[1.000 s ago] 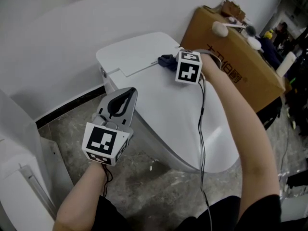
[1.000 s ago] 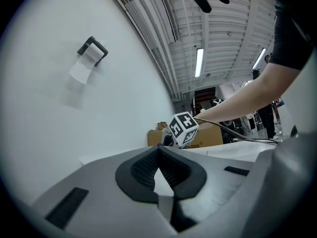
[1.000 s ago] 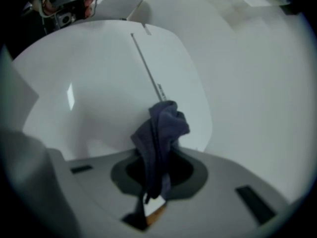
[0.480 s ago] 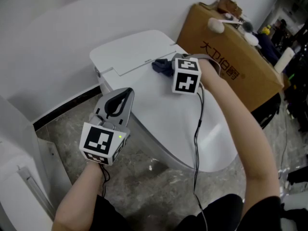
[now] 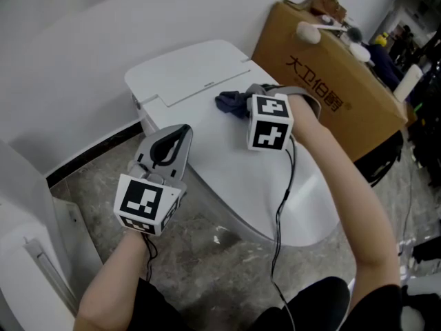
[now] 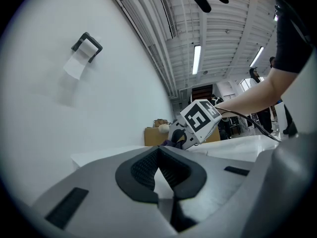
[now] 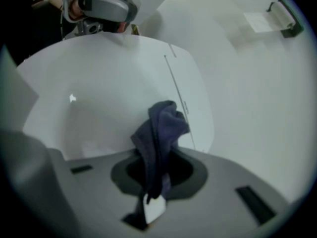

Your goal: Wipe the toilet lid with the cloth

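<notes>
Two grippers, one cloth, one toilet: we see the right gripper [image 7: 157, 175] clamped on a single dark blue cloth [image 7: 161, 128], a white tag of the fabric showing low between its jaws. The cloth sits at the rear of the closed white toilet lid [image 5: 234, 164], close to the seam where the lid meets the flat rear cover [image 5: 179, 74]. Its long axis runs straight out from the jaws, along the gripper's own line, and its bunched free end points towards the rear cover and the white wall.

The left gripper [image 5: 178, 135] hangs beside the toilet's left flank, above the mottled grey floor [image 5: 103, 178] and well apart from the cloth. Its jaws are closed tip to tip with nothing between them.

Around them we count one brown cardboard box [image 5: 331, 81] just beyond the toilet's far side, with small items on top that we cannot make out, and one toilet roll holder [image 6: 85, 46] on the wall. A black cable [image 5: 281, 205] trails from the right gripper down across the lid. In the head view the right gripper's marker cube [image 5: 270, 123] and the person's forearm cover part of the lid.
</notes>
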Motion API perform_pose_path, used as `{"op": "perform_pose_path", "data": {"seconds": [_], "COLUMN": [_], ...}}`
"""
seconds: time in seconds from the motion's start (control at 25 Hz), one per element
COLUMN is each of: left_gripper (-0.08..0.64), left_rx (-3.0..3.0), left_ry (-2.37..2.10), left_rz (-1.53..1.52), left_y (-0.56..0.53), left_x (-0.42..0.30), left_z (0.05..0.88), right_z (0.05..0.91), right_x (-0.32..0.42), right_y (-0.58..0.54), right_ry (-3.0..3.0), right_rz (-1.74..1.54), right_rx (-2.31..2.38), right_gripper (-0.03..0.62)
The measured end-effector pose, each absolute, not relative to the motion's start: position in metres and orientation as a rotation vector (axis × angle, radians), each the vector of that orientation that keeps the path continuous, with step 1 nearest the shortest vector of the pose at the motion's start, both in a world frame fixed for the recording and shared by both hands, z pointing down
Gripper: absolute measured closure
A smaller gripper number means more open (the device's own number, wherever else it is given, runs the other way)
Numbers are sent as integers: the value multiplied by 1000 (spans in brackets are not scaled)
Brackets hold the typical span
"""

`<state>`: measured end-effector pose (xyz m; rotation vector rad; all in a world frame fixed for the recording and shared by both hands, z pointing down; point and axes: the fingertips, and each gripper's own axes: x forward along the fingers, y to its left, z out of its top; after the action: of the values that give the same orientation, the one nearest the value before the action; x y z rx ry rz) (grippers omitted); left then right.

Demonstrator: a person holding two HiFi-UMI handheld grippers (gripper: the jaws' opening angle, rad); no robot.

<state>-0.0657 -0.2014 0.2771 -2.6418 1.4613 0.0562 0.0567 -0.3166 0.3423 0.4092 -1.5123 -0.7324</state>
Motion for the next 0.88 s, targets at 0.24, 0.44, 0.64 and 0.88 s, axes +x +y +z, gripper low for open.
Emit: {"op": "perform_pose_path", "data": {"seconds": [0.24, 0.44, 0.64, 0.88], "left_gripper": [549, 549, 549, 549], "left_rx": [-2643, -2643, -2642, -2641], "left_ry": [1455, 1458, 1452, 1453], "left_rz": [42, 42, 37, 32], "left_y": [-202, -201, -200, -199], "left_x": [-63, -63, -62, -62], "left_z": [279, 280, 279, 279], "right_z": [342, 342, 342, 342], "right_x": [59, 60, 63, 64], "right_y": [-294, -275, -258, -239], "right_ry": [-1515, -1522, -1527, -1522], "right_rz": [-747, -753, -758, -764], "right_rx": [427, 429, 438, 431], "right_gripper": [526, 526, 526, 526]}}
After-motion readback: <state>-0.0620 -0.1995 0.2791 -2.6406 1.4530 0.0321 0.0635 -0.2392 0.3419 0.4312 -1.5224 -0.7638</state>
